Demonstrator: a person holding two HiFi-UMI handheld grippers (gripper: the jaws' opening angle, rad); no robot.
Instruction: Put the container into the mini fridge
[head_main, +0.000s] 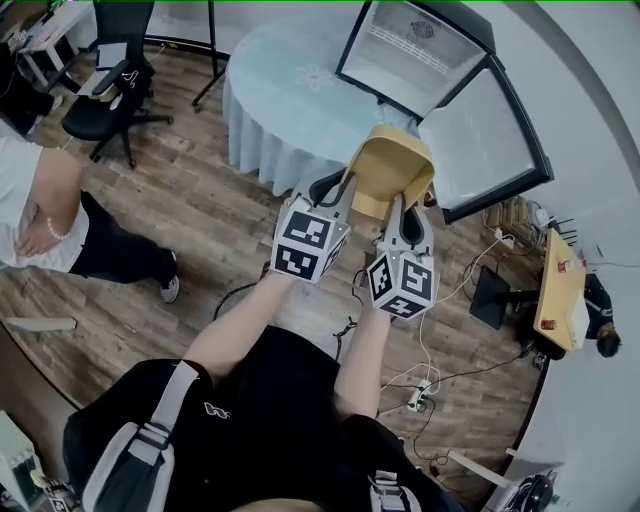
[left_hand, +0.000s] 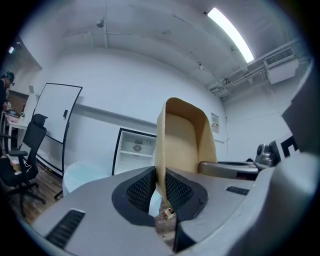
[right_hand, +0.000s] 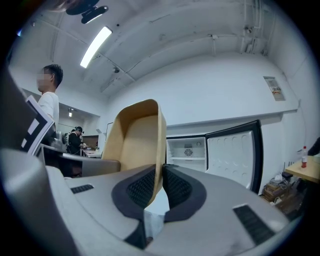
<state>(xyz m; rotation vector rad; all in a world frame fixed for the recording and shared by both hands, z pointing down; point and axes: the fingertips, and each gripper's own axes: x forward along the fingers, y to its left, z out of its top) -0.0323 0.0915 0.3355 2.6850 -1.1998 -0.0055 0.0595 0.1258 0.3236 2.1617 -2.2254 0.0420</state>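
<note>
Currently, at the left edge of the head view, a seated person (head_main: 35, 225) is on the wooden floor (head_main: 190, 200), with a black office chair (head_main: 110, 80) farther back. The left tool (head_main: 347, 188) is clamped on the left wall of the tan container (head_main: 392, 168); in the left gripper view, the tool (left_hand: 159, 186) has its ribbed pads pressed against both sides of that thin wall, and the container (left_hand: 182, 145) rises beyond them. The container is held in the air between the two tools, over the floor, just in front of a round surface (head_main: 290, 90) with a pale cloth. The right tool (head_main: 402, 212) is clamped on the opposite wall; in the right gripper view the tool (right_hand: 160, 186) has its pads pinching the container (right_hand: 137, 140) rim. Beyond and to the right stands the mini fridge (head_main: 415, 45), its door (head_main: 482, 140) swung wide open and its white shelves bare.
</note>
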